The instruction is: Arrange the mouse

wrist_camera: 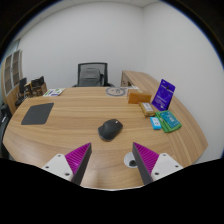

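Lying on the worktop (70,115) just ahead of the released, empty tongs (112,158) and centred on the gap between them, the mouse (110,128) is seen, its long axis apparently angled slightly toward the mouse pad (38,114).

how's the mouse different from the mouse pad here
The mouse is a small, rounded black lump, while the mouse pad is a larger, flat, dark grey rectangle. The mouse sits just ahead of the open gripper; the mouse pad lies farther off, toward the table's far side. The two are apart, so the mouse is not on the pad. Both rest on the same wooden table.
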